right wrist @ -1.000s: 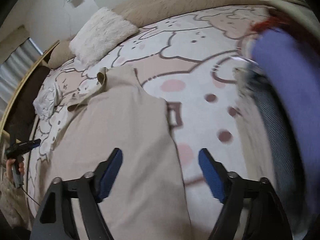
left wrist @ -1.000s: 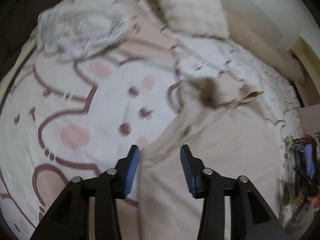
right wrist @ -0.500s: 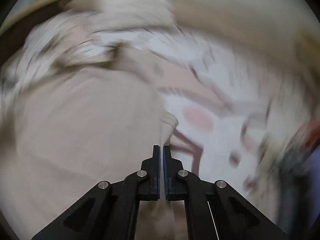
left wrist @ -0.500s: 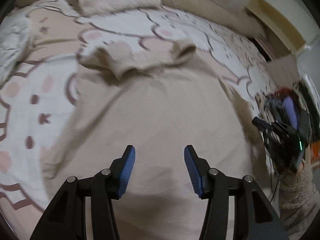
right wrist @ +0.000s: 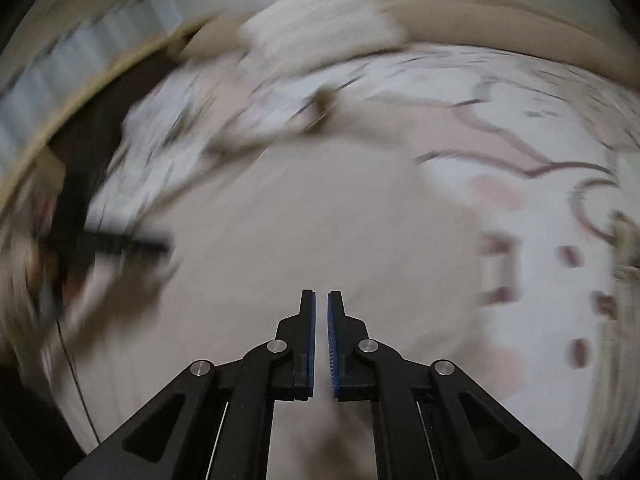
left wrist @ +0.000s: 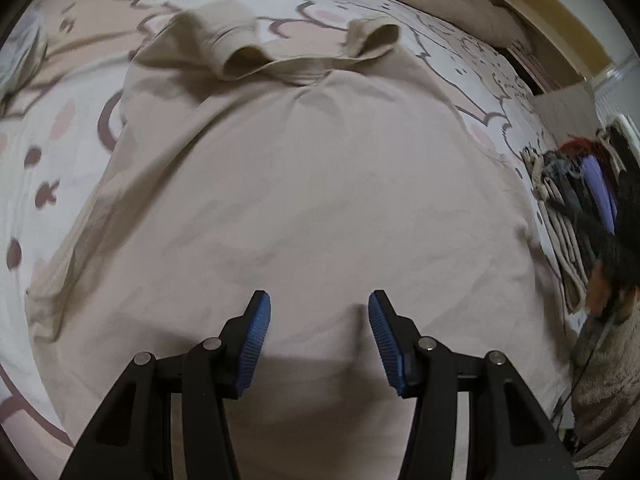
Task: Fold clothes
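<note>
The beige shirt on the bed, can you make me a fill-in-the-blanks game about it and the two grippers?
1. The beige cloth shirt lies spread on a bed sheet printed with ____ and brown cartoon shapes.
2. The left gripper hovers over the shirt with its blue pads ____.
3. The right gripper has its jaws nearly ____.

Missing words: pink; apart; closed
</note>
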A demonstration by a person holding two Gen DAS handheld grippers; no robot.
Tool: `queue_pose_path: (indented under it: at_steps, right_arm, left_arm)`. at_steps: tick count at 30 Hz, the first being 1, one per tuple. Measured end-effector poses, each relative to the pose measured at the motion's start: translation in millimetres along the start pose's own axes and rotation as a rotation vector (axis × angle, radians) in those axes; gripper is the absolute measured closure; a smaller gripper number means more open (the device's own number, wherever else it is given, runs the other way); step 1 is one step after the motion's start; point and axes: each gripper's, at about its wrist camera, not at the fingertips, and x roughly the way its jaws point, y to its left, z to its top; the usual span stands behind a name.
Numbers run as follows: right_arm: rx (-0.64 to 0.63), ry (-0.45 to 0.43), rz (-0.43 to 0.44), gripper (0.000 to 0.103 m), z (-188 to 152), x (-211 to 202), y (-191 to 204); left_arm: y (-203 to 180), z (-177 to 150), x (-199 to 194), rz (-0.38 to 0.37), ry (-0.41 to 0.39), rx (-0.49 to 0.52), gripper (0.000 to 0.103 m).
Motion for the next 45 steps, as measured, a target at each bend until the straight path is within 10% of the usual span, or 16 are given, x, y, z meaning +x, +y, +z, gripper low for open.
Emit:
queue_pose_path:
  at_steps: [7,20,28,33,34,37,41,45]
  right_arm:
    - [0.290,0.037,-0.144,0.098,40,18,-90]
    - [-0.017,0.148,-0.113,0.098,158,57,24]
    - [0.075,0.184,-0.140,0.098,190,137,-10]
    - [0.020,0.183,-0.162,0.098,194,168,-26]
    - [0.025,0.180,-0.156,0.094,194,172,-29]
    - [0.104,0.169,-0.121,0.006,191,177,-44]
    - [0.196,0.165,-0.028,0.007,185,184,-59]
    - [0.242,0.190,-0.025,0.026,181,201,-61]
  left_arm:
    - [24,13,-19,0.013,-0.057,-0.044,0.052]
    - [57,130,3,-0.073,-0.013,-0.197,0.050]
    - [99,210,-40,-0.041,-0.358,-0.340,0.050]
    - [115,197,-57,0.100,-0.343,-0.229,0.038]
    - [118,194,-60,0.128,-0.339,-0.207,0.038]
    - [128,180,-61,0.200,-0.305,-0.139,0.038]
    - [140,156,-30,0.238,-0.215,-0.098,0.038]
    - [152,150,-5,0.099,-0.195,-0.215,0.038]
